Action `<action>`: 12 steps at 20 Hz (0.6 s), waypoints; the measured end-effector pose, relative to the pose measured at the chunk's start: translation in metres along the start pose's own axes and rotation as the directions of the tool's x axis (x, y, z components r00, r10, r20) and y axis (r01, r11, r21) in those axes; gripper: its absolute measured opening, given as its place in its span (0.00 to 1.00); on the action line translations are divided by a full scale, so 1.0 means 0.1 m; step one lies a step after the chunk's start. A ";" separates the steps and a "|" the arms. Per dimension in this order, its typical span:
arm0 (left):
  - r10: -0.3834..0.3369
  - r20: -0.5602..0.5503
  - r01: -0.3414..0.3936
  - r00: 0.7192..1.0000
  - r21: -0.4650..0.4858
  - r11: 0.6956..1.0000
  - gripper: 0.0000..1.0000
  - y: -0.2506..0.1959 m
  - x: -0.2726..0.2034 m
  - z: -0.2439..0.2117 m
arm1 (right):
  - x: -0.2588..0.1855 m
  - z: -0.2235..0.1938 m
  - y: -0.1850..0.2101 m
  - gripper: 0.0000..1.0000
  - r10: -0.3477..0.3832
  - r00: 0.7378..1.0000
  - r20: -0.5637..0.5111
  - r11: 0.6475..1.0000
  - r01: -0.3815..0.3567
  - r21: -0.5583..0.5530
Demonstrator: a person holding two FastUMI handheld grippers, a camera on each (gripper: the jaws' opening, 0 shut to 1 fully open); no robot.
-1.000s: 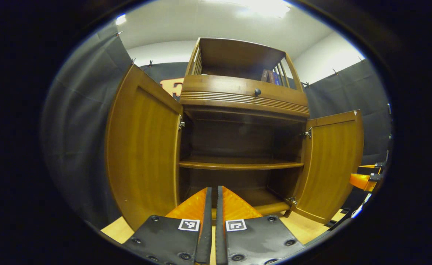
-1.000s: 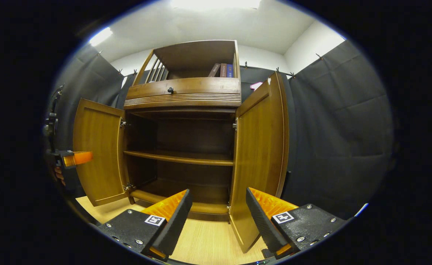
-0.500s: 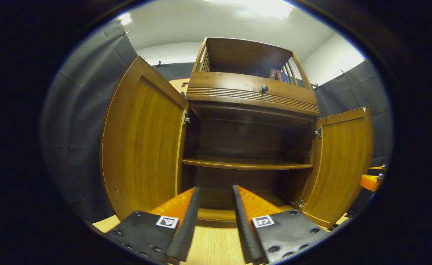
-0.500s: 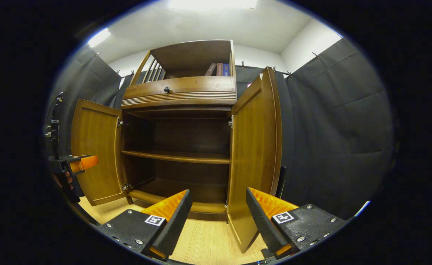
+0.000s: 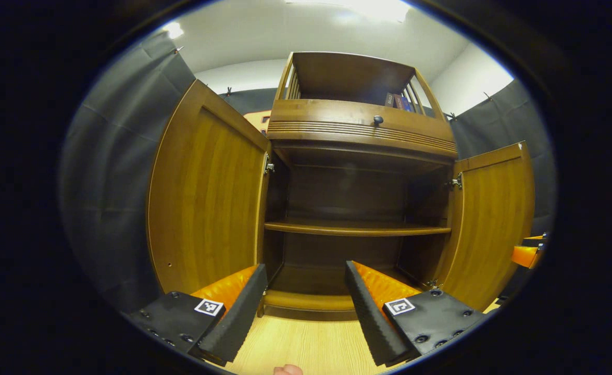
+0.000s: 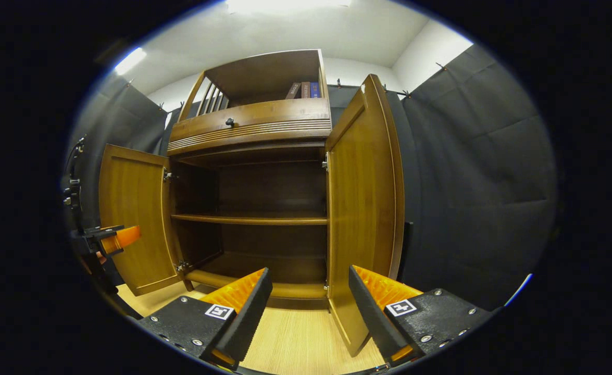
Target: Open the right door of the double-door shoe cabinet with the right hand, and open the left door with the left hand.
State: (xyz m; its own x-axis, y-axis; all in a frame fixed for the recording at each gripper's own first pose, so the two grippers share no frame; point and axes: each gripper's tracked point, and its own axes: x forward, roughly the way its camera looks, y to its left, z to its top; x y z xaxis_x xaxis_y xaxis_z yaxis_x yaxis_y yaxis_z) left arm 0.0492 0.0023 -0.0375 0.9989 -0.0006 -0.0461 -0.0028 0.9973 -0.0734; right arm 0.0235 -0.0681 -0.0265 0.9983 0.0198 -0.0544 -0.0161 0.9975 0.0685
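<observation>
The brown wooden shoe cabinet (image 5: 358,135) stands with both doors swung wide. In the left gripper view the left door (image 5: 207,192) angles out at the left and the right door (image 5: 493,219) at the right. My left gripper (image 5: 306,276) is open in front of the bare lower shelves, touching nothing. In the right gripper view the right door (image 6: 363,208) stands edge-on just ahead, the left door (image 6: 134,219) farther off. My right gripper (image 6: 310,278) is open, level with the right door's lower edge and holding nothing. The left gripper (image 6: 113,238) shows at that view's left edge.
A middle shelf (image 5: 355,227) and a bottom shelf (image 5: 311,299) sit bare inside. A drawer with a dark knob (image 5: 378,120) tops the doors, with books (image 6: 303,89) in the upper compartment. Light wooden floor (image 6: 295,338) lies below. Black cloth walls close in on both sides.
My left gripper's fingers have spread from shut to wide open, and it has drawn back from the cabinet. The right gripper has stayed open, shifting slightly toward the right door.
</observation>
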 end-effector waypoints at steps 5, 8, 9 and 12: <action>-0.009 0.020 0.008 1.000 0.035 0.999 0.94 -0.04 0.06 0.15 | 0.07 0.08 -0.01 0.96 -0.015 1.000 0.009 1.000 0.015 -0.004; -0.071 0.000 0.071 0.997 -0.021 0.997 0.94 -0.21 0.09 0.18 | 0.15 0.18 -0.08 0.84 -0.046 0.998 0.034 0.999 0.046 -0.007; -0.073 0.007 0.073 0.997 -0.004 0.997 0.94 -0.20 0.11 0.20 | 0.17 0.22 -0.08 0.90 -0.049 0.998 0.043 0.999 0.048 0.009; -0.075 0.035 0.074 0.997 0.038 0.997 0.94 -0.24 0.11 0.25 | 0.17 0.32 -0.11 0.90 -0.052 0.996 0.077 0.998 0.050 0.031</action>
State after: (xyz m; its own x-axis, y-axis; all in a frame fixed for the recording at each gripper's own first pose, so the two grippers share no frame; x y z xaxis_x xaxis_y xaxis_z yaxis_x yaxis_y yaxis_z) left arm 0.0616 -0.0201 -0.0112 0.9973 -0.0728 -0.0055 0.0725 0.9966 -0.0391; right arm 0.0428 -0.0809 0.0032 0.9991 -0.0371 0.0190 0.0351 0.9947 0.0965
